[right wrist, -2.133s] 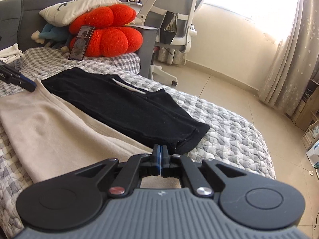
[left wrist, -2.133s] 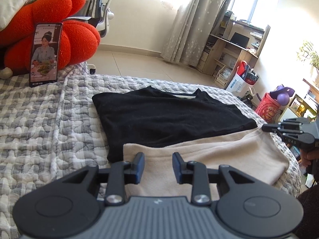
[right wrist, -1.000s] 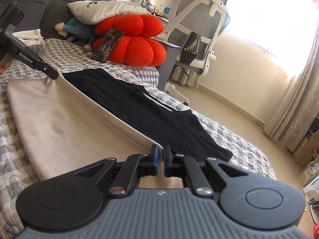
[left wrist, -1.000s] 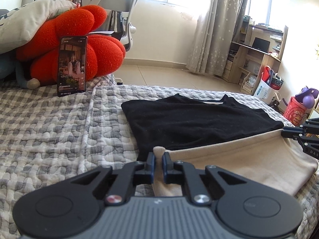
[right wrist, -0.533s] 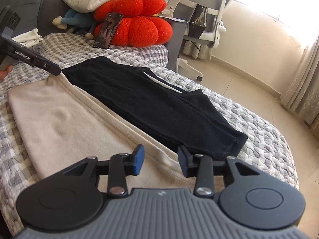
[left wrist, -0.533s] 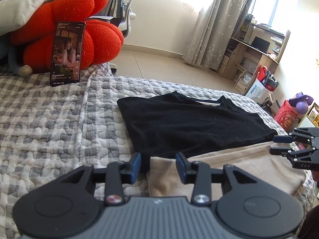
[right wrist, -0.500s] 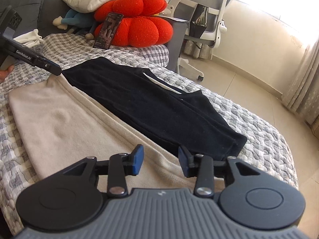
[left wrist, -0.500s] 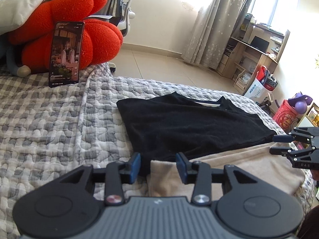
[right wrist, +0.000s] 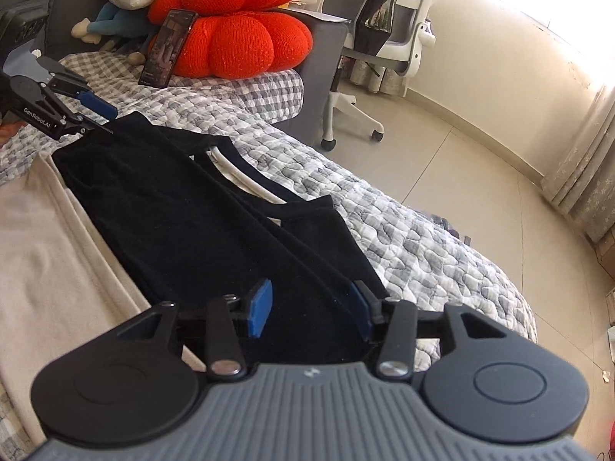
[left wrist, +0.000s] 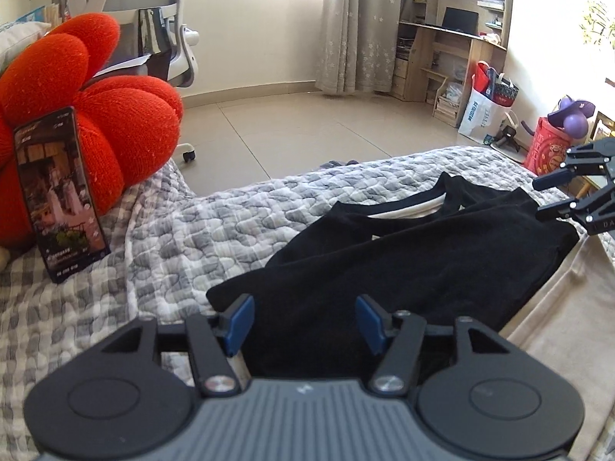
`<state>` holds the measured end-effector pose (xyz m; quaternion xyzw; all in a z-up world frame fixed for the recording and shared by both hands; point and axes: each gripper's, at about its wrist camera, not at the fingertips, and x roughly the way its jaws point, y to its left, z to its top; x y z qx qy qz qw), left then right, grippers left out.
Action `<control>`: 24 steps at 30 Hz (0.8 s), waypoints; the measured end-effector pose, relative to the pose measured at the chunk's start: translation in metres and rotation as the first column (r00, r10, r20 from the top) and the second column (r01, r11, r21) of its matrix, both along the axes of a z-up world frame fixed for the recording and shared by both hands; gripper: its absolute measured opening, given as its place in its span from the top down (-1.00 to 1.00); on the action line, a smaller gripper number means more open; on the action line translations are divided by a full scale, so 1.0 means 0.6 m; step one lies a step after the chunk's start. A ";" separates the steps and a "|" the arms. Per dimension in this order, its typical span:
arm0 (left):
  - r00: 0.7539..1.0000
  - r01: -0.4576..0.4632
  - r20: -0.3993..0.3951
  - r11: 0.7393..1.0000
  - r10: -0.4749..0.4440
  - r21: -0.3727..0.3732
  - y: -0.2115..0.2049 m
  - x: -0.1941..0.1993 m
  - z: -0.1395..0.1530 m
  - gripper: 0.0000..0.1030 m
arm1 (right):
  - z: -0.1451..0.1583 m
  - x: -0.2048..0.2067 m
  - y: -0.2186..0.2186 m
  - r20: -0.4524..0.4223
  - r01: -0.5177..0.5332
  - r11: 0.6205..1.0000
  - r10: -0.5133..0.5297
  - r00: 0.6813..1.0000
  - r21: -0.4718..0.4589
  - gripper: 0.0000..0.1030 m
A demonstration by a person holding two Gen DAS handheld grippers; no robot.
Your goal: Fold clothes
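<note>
The black garment [left wrist: 403,253] lies flat on the bed in front of you, a soft, matte knit with a thin white strip showing inside its neckline. Its folded edges run straight, and its near corner sits between your left fingers. Beside it, overlapping its near edge, lies the beige garment [right wrist: 42,238], smooth and finely woven, with a hemmed border running along the black one.

Both rest on the quilt [left wrist: 215,226], a puffy grey-and-white cover stitched in pebble shapes, which gives way to a checked sheet towards the head of the bed.

Your left gripper [left wrist: 303,320] hovers over the black garment's near left corner. Its jaws are opening, the blue pads well apart, and the cloth lies below the gap without being pinched. Your right gripper [right wrist: 309,305] hangs over the opposite end of the same garment. Its jaws are opening too, pads apart, with black cloth under them and nothing clamped.

Further out, a phone [left wrist: 57,196] with a lit screen leans against a plump red knitted cushion [left wrist: 115,134] shaped in rounded lobes. A white office chair [right wrist: 388,34] stands on the tiled floor beyond the bed, and a wooden desk [left wrist: 453,46] sits by the curtain.
</note>
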<state>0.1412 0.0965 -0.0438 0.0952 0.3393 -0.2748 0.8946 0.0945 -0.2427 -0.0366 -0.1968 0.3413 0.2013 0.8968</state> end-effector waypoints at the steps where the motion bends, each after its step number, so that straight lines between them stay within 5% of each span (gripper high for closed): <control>1: 1.000 0.004 0.000 1.000 -0.004 0.009 -0.002 0.007 -0.002 -0.19 | 0.000 0.004 0.000 -0.001 -0.003 1.000 0.003 1.000 -0.005 -0.02; 16: 0.987 0.153 -0.062 0.985 -0.148 0.083 -0.037 0.110 -0.023 -0.37 | -0.020 0.098 -0.012 -0.097 -0.027 0.999 0.023 0.995 -0.039 -0.22; 24: 0.981 0.164 -0.110 0.986 -0.161 0.026 -0.032 0.141 -0.037 -0.53 | -0.033 0.135 -0.029 -0.154 -0.027 1.000 0.025 0.988 -0.012 -0.44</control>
